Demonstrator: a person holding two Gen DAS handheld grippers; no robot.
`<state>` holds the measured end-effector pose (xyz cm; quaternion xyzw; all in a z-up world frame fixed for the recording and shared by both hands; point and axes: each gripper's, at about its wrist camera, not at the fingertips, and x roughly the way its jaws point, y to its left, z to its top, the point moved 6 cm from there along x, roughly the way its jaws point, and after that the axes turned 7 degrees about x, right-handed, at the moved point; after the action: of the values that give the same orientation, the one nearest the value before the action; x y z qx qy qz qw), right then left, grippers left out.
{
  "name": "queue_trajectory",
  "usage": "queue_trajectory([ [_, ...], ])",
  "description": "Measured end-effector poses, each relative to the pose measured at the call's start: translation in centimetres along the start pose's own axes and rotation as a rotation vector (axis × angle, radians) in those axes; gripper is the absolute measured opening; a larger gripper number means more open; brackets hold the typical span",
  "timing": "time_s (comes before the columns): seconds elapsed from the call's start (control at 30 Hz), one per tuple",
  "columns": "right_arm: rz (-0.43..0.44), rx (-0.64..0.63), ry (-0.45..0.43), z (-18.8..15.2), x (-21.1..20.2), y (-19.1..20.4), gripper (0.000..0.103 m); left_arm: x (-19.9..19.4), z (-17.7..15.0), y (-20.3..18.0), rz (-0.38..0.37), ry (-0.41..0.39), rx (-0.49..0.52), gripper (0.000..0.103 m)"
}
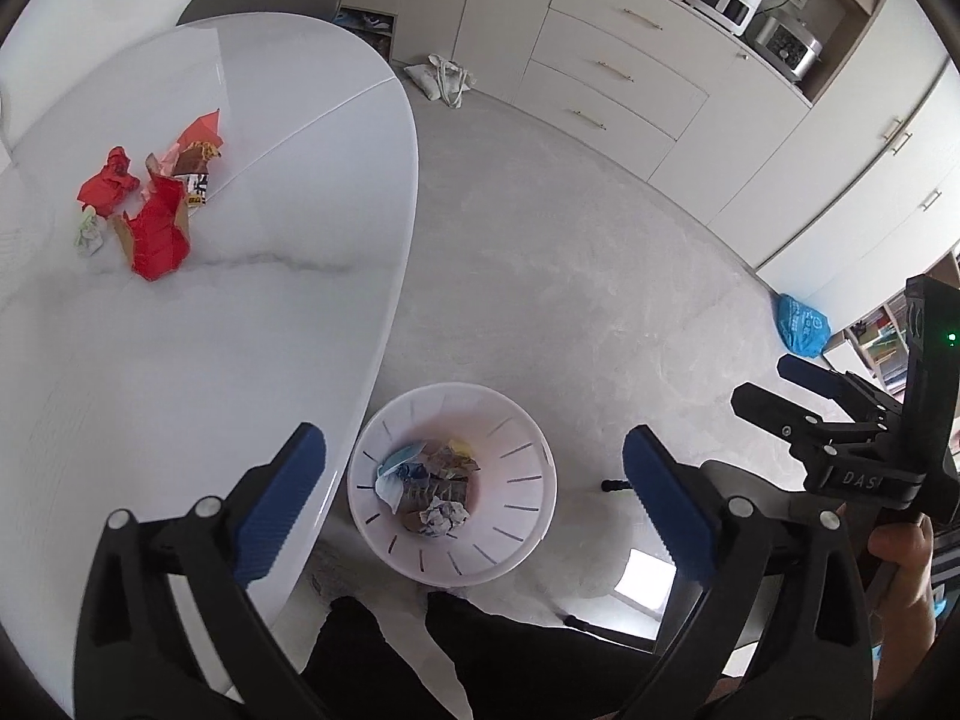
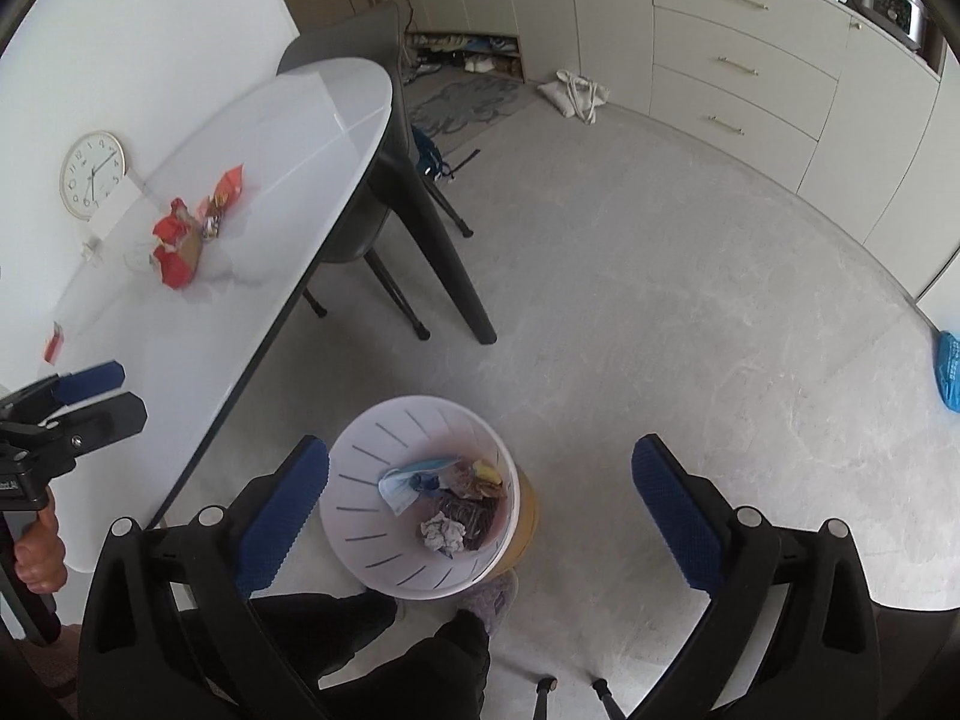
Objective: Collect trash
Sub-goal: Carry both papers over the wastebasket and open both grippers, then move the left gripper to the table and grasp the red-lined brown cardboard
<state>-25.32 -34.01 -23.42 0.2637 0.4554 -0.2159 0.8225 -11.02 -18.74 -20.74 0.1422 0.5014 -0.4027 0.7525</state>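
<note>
Trash (image 1: 147, 204): red wrappers on table (image 1: 252, 360) | both claws, left claw (image 1: 474, 510) and right claw (image 2: 480, 516), wide open, empty, above bin (image 1: 522, 546) | risk: light paper slipping, missing bin

White slotted bin (image 1: 528, 531) upright on floor beside table (image 1: 198, 360) edge, holding crumpled paper (image 1: 443, 517), blue-white wrapper (image 1: 393, 474), brown scraps. Red wrappers (image 1: 157, 228) and a pale wad (image 1: 90, 232) clustered on tabletop, uncollected.

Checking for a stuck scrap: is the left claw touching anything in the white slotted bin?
Apart. Left wrist view: left claw open and empty, above the white slotted bin.
</note>
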Motion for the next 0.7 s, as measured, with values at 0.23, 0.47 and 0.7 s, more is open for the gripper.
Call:
queue_trajectory([
  [0.23,0.031,0.003,-0.015,0.5,-0.5,0.9,0.100,-1.4,0.2,1.6,0.045,-0.038,-0.050,0.095],
  [0.47,0.045,-0.059,-0.017,1.0,-0.8,3.6,0.100,-3.0,0.7,5.6,0.120,-0.077,-0.104,0.095],
  [0.7,0.052,-0.102,-0.021,2.1,-0.2,6.9,0.100,-3.0,2.2,12.1,0.228,-0.090,-0.199,0.095],
])
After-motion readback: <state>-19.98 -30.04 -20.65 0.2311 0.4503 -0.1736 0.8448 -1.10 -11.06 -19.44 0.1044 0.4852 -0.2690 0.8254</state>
